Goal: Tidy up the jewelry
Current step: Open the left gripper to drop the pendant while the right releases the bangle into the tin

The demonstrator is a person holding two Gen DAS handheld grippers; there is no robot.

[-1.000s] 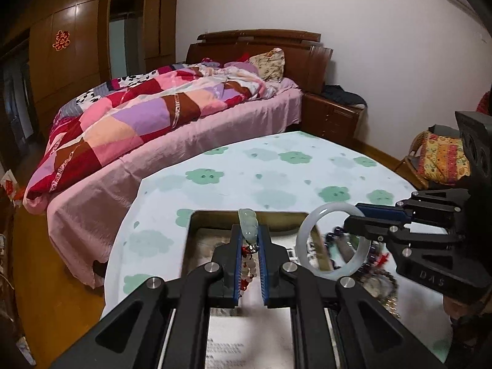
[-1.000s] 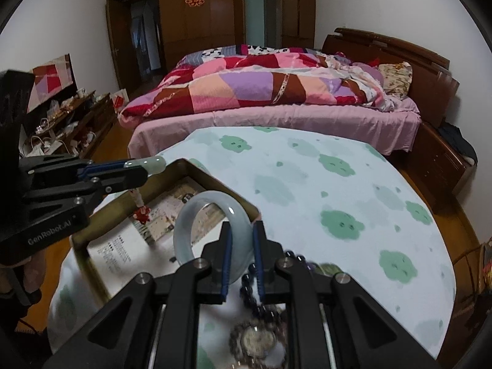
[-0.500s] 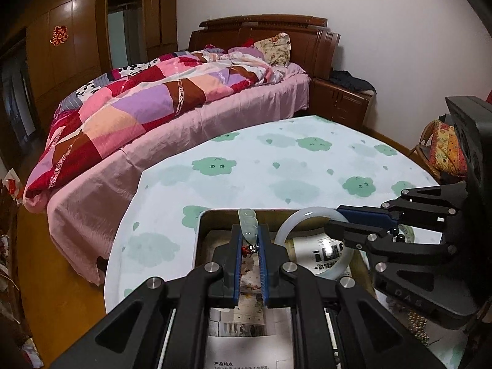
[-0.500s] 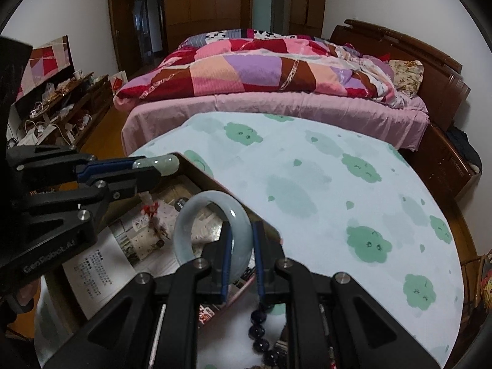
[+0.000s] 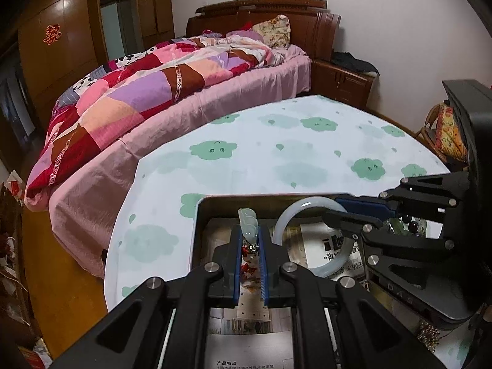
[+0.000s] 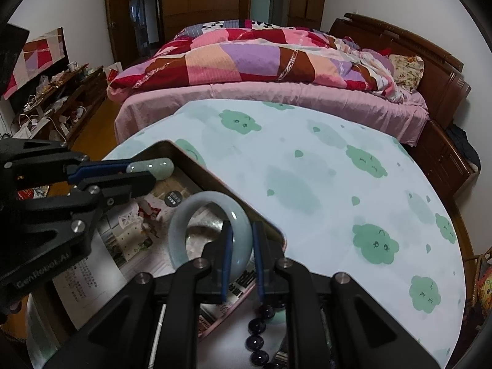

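Two printed leaflets (image 5: pixel 333 246) line the tray (image 5: pixel 198 224).

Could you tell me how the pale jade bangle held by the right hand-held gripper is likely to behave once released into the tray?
The bangle looks like a rigid polished ring, so it probably keeps its shape but may slip in the right hand-held gripper. Being round, it could roll or wobble inside the tray. It seems stone-like, so likely brittle if dropped.

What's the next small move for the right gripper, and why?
Probably lower it slightly and open the jaws. The right gripper holds the pale jade bangle upright over the box, above the paper lining; the left gripper holds a jade pendant alongside.
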